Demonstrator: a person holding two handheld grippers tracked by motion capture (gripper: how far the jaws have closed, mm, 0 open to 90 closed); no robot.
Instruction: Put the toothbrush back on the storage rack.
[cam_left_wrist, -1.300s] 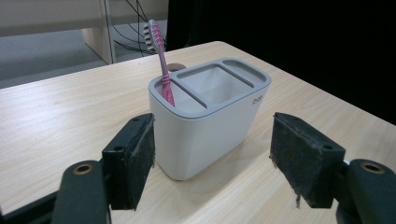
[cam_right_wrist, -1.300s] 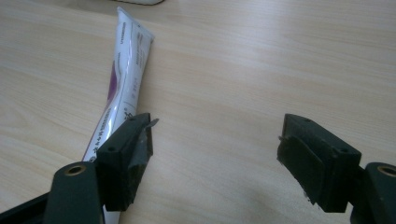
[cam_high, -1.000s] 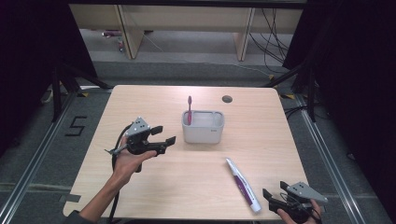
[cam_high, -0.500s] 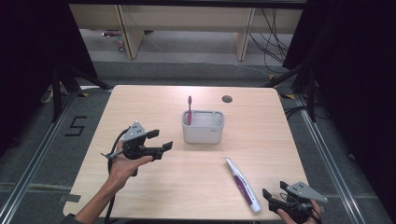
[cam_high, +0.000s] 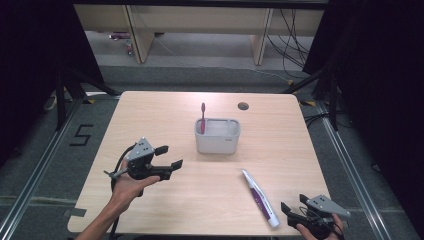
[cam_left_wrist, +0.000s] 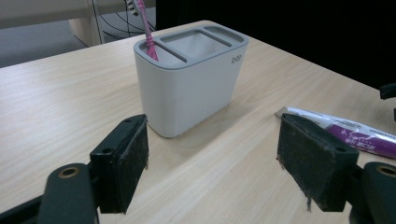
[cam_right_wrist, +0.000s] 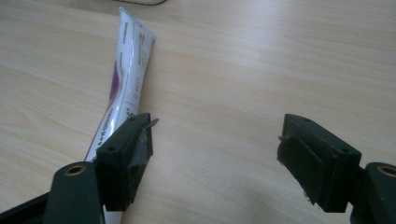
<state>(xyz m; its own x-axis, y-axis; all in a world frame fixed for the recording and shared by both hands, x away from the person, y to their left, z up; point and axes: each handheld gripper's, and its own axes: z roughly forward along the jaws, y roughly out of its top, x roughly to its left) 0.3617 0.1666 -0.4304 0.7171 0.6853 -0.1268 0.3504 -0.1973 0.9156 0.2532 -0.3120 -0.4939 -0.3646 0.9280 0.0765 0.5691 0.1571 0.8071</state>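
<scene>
both grippers near table (cam_high: 150, 115) edge

Black fingers (cam_left_wrist: 122, 164), grey three-cornered plates, trailing cables

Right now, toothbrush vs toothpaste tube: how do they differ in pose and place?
The toothbrush stands nearly upright in an end compartment of the grey holder; the toothpaste tube lies flat on the bare table, outside the holder. The toothbrush is thin and pink; the tube is broader, white with a purple band. The tube lies close to the right gripper; the toothbrush is off toward the middle. Neither is gripped.
</scene>
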